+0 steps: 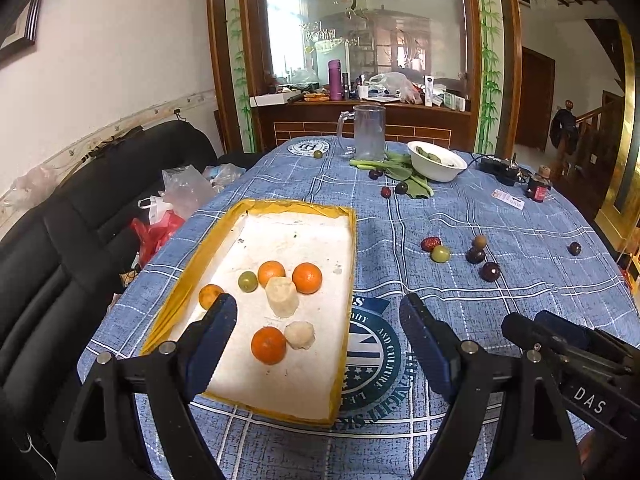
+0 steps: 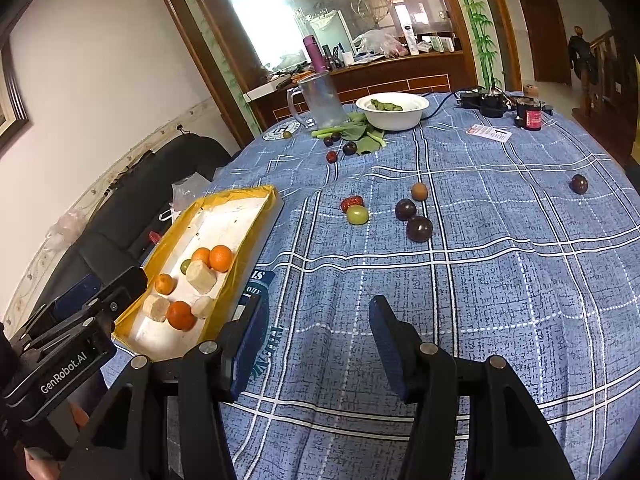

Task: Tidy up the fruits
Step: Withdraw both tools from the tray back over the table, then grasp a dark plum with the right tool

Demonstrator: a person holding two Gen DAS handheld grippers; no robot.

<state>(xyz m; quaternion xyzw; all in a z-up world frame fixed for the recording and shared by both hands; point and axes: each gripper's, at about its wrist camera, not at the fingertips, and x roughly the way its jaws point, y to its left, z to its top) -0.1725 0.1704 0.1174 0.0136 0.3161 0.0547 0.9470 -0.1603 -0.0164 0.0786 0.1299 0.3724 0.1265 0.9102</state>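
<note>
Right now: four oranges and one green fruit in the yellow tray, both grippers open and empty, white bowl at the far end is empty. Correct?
Not quite. The white bowl is not empty: the right wrist view shows green leafy pieces inside it. The rest stands: four oranges and a green fruit lie in the yellow tray, and the left gripper and right gripper are open with nothing between the jaws.

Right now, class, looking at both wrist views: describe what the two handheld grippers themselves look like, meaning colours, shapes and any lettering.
Both are matte black frames with silver round pivot pins and two long fingers faced with dark blue ribbed pads. The left gripper shows white "GenRobot.AI" lettering on its body in the right wrist view. The right gripper shows white "DAS" lettering on its body in the left wrist view. No cables or sleeves visible.
</note>
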